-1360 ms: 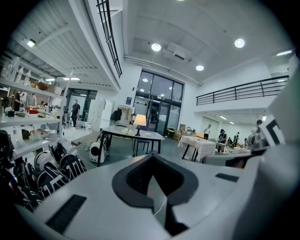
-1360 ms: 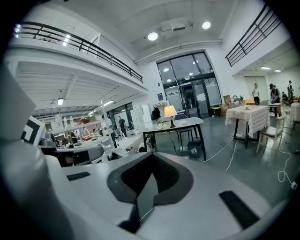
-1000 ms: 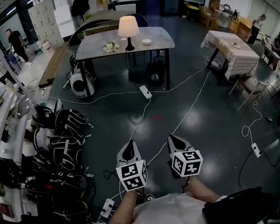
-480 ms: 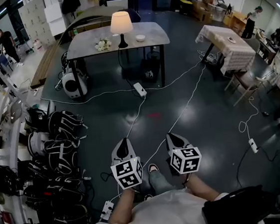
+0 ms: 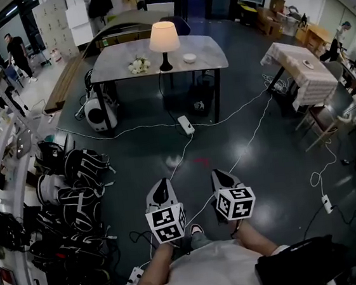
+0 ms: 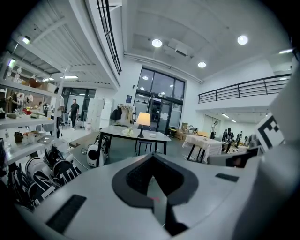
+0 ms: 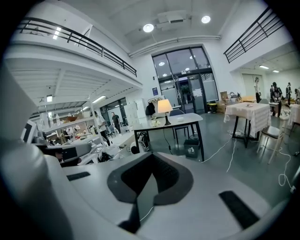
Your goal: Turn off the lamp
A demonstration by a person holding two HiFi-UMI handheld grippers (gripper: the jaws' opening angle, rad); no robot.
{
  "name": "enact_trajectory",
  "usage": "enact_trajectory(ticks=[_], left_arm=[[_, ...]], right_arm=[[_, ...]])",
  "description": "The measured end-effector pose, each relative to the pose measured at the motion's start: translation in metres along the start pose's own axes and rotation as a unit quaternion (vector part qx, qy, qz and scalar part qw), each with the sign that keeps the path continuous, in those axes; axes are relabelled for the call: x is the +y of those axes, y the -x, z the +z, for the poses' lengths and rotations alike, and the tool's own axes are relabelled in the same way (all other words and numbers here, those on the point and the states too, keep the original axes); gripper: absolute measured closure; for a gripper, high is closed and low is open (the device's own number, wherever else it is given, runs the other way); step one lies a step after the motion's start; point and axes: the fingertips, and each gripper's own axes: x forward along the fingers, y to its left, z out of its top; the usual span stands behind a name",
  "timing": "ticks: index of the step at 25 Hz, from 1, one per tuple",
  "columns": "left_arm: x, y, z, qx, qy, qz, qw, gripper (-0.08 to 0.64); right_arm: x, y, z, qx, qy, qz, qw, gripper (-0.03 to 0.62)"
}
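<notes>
A lit lamp (image 5: 164, 40) with a cream shade and dark base stands on a grey table (image 5: 118, 65) far ahead across the dark floor. It also shows small and glowing in the left gripper view, lamp (image 6: 143, 121), and in the right gripper view, lamp (image 7: 164, 108). My left gripper (image 5: 160, 189) and right gripper (image 5: 222, 178) are held side by side close to my body, both shut and holding nothing. Both point toward the table, well short of it.
White flowers (image 5: 138, 64) and a small bowl (image 5: 189, 57) sit on the table. A power strip (image 5: 186, 124) and white cables cross the floor ahead. Black bags (image 5: 74, 182) crowd the left beside shelving. A cloth-covered table (image 5: 302, 67) stands right. A person (image 5: 16, 50) stands far left.
The table and lamp sit lower and larger in the head view than half a second ago, and a foot shows between the grippers. Both grippers stayed shut, side by side.
</notes>
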Motion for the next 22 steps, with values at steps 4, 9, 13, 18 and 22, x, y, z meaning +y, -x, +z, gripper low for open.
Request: enact_trajectory(ticks=[4, 9, 13, 18, 22], left_arm=[[0.003, -0.033, 0.007, 0.004, 0.002, 0.007, 1.0000, 0.568], [0.003, -0.072, 0.014, 0.008, -0.004, 0.006, 0.9999, 0.568], [0.001, -0.103, 0.015, 0.014, -0.002, 0.006, 0.9999, 0.568], [-0.008, -0.139, 0.020, 0.017, -0.002, 0.004, 0.9998, 0.568], [-0.016, -0.162, 0.025, 0.018, -0.001, 0.002, 0.9998, 0.568]], right_arm=[[-0.012, -0.032, 0.013, 0.007, -0.001, 0.011, 1.000, 0.594], [-0.029, -0.070, 0.023, 0.022, -0.003, 0.017, 1.000, 0.594], [-0.042, -0.097, 0.032, 0.030, -0.003, 0.021, 0.999, 0.594], [-0.066, -0.122, 0.045, 0.034, -0.002, 0.022, 0.999, 0.594], [-0.078, -0.136, 0.055, 0.036, 0.001, 0.030, 0.999, 0.594]])
